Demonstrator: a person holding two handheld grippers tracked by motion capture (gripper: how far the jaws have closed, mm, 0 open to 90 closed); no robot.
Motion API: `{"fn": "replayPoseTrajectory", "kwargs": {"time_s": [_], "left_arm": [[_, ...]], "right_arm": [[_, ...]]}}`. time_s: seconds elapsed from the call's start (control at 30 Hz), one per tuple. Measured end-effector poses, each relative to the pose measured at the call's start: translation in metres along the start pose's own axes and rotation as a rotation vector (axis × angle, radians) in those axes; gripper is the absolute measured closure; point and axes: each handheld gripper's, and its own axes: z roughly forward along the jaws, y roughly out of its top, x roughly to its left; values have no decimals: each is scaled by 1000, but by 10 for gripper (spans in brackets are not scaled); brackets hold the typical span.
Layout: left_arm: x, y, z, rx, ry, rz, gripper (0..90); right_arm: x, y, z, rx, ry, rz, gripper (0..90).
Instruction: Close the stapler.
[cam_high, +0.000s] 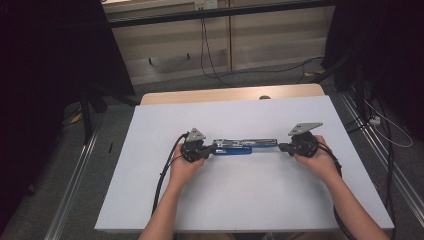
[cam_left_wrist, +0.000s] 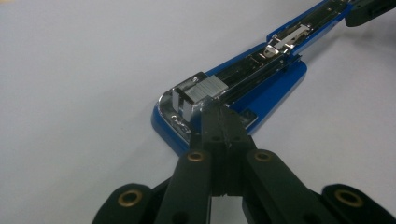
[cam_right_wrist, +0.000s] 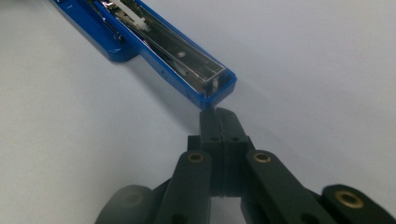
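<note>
Blue enamelled stapler, opened flat, lies lengthwise mid-bench between my hands. Chrome staple channel, a silver block of staples at the left end, clear-capped arm tip at the right. Left fingers pressed together, empty, tips against the staple end; right fingers likewise together, empty, just short of the arm tip. Advice: nudge gently and level, since smooth enamel slides on a matte white bench.

One opened blue stapler, two hand-held grippers, one white table.
</note>
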Motion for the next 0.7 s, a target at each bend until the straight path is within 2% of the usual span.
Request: {"fn": "replayPoseTrajectory", "kwargs": {"time_s": [0.37,0.7], "left_arm": [[0,-1,3,-7,-6,3,900],[-2,-2,3,-6,-1,12,900]], "right_arm": [[0,-1,2,13,7,-1,900],[4,3,2,-13,28,-10,900]]}}
